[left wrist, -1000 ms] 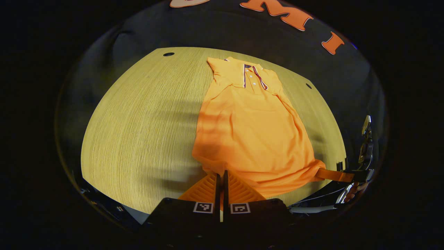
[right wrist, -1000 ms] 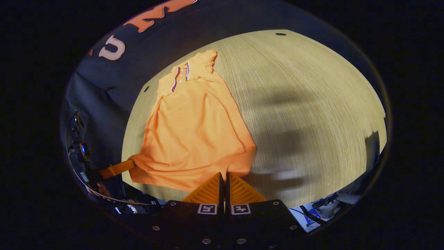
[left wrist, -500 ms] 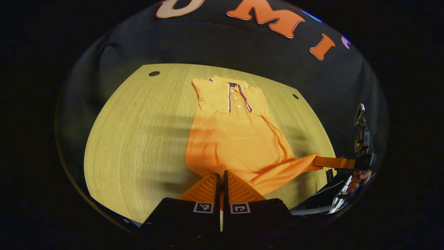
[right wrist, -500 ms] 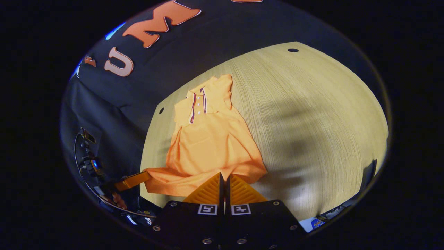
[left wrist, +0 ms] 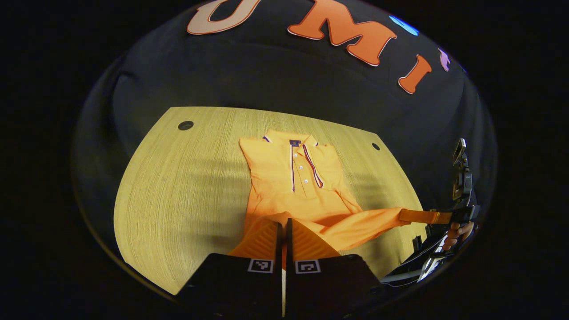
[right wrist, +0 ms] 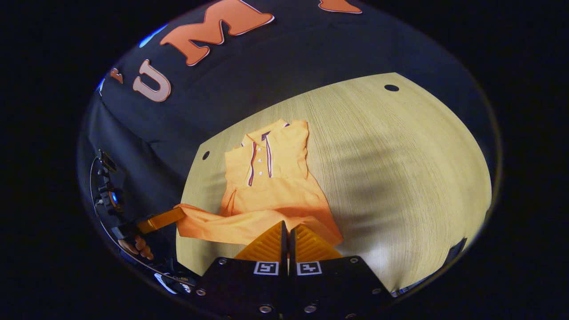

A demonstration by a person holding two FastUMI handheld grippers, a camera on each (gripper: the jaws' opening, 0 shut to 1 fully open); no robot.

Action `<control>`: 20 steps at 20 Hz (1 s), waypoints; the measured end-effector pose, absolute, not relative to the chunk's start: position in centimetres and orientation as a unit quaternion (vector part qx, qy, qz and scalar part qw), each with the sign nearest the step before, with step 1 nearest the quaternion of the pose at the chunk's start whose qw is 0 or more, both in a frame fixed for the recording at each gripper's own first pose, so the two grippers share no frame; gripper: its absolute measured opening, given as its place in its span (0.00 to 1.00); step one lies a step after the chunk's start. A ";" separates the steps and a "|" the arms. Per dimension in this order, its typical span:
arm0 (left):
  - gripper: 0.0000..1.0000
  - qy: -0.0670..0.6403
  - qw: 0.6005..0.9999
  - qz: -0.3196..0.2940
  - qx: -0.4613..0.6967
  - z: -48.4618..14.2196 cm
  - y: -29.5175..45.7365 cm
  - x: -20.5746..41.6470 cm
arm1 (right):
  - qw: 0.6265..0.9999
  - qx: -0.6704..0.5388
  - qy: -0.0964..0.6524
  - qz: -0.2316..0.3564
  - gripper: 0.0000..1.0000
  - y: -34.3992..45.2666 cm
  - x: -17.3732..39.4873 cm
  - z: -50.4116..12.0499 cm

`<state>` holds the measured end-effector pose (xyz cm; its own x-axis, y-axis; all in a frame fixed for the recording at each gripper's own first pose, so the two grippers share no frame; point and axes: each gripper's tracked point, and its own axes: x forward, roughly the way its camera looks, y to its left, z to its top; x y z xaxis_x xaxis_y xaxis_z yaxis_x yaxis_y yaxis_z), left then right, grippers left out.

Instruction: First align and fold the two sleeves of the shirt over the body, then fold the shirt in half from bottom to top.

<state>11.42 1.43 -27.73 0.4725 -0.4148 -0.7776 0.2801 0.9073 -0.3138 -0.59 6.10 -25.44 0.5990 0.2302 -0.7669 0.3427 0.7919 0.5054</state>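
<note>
An orange polo shirt (left wrist: 293,178) (right wrist: 266,178) lies collar-far on the wooden table (left wrist: 178,186) (right wrist: 400,155), its sleeves tucked over the body. The bottom hem is lifted off the table and drawn toward the collar, so the lower body bows into a fold. My left gripper (left wrist: 283,222) is shut on one hem corner. My right gripper (right wrist: 286,224) is shut on the other corner. In the left gripper view the right gripper (left wrist: 426,216) pulls the hem taut at the right. In the right gripper view the left gripper (right wrist: 162,220) holds the cloth at the left.
The table has small round holes near its far corners (left wrist: 185,125) (left wrist: 376,146) (right wrist: 391,87) (right wrist: 206,155). A hand (left wrist: 455,231) (right wrist: 133,244) holds each far gripper beyond the table's near edge. The black booth wall rises right behind the table.
Both grippers have carried the hem up and forward toward the collar. The flat part of the shirt has grown shorter and a fold has formed across the body.
</note>
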 end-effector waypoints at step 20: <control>0.03 0.464 0.854 -0.228 -0.064 -33.6 -0.7 30.9 | 0.829 0.274 0.477 -0.103 0.01 1.9 17.5 -29.0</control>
<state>30.87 -0.75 -33.60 0.4650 -0.4477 -0.7638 0.3294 0.8883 -0.3201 17.48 1.89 -29.00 0.5239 0.0896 -0.8471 0.4326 0.8287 0.3552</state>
